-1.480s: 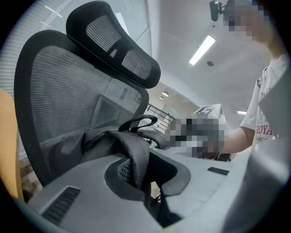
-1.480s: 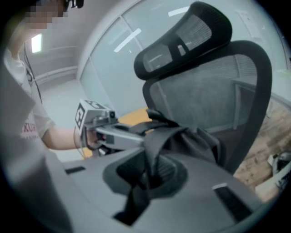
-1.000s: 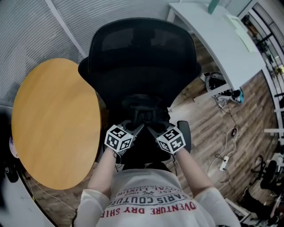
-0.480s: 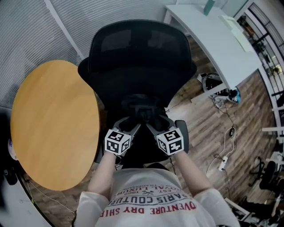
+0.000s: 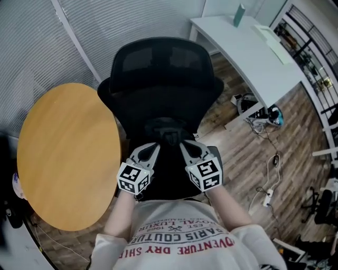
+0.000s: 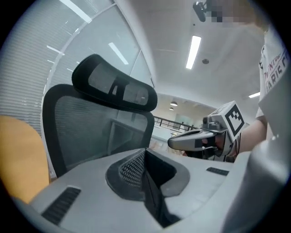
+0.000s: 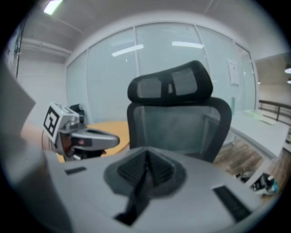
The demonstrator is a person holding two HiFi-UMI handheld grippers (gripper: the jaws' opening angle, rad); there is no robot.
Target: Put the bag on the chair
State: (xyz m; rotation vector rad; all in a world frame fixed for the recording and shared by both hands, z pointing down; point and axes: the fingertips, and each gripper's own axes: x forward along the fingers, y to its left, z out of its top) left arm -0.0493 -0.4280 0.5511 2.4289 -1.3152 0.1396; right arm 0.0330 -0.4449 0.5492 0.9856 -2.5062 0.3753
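A black mesh office chair with a headrest stands straight ahead of me. Both grippers hover over its seat, side by side. My left gripper and my right gripper each have their jaws shut on a thin black strap. That strap hangs from the left gripper, and another strap from the right gripper. A black mass between and below the grippers looks like the bag. It blends into the black seat, so its outline is unclear.
A round wooden table stands close on the chair's left. A white desk with a green bottle is at the back right. Cables and a power strip lie on the wood floor. A glass wall with blinds is behind.
Both grippers have drawn back a little toward my body, and their tips now stand farther apart. The chair sits slightly farther up in the view.
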